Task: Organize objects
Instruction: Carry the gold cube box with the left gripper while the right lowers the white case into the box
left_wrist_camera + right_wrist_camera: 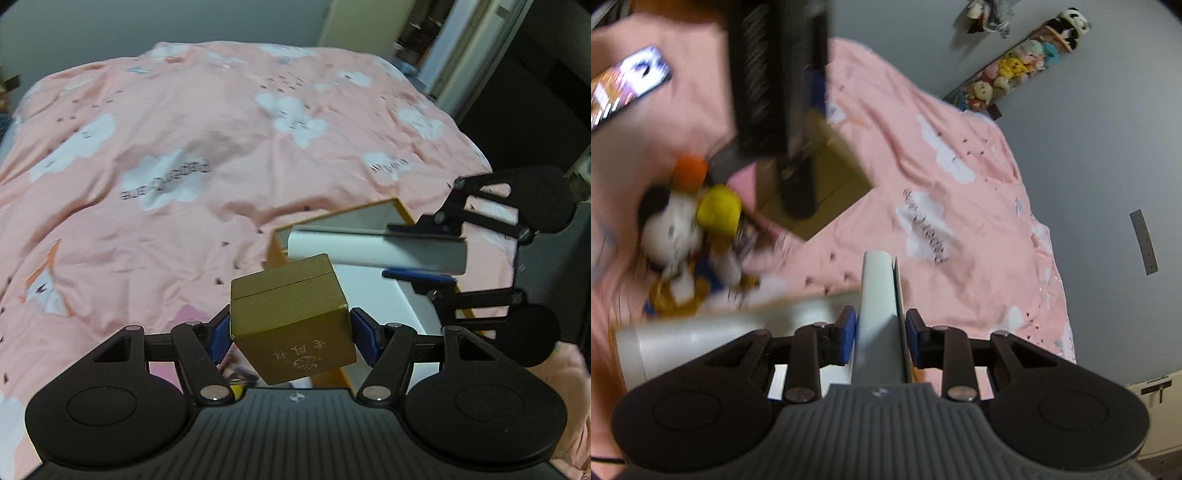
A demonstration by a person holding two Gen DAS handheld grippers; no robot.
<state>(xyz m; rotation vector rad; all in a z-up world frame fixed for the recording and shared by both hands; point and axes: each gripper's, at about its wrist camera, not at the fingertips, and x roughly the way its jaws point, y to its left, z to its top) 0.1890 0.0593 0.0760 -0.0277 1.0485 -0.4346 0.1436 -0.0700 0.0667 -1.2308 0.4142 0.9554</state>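
Left gripper (291,332) jaws clamp gold box (291,325); right gripper (881,338) clamps white lid (877,317); blurred plush toy (687,236), perhaps, nearby.

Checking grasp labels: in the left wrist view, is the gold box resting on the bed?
No, the gold box is clamped between the left gripper pads, lifted above the pink bedspread.

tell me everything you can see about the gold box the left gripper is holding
The gold box is a small cube with a matte metallic-gold finish, possibly card or coated wood. A thin seam near its top marks a closed lid. Its near face carries pale printed characters above a round emblem. It is tilted, one corner toward the camera, lifted above the pink bedspread. The left gripper clamps it, blue pads pressing its two opposite sides.
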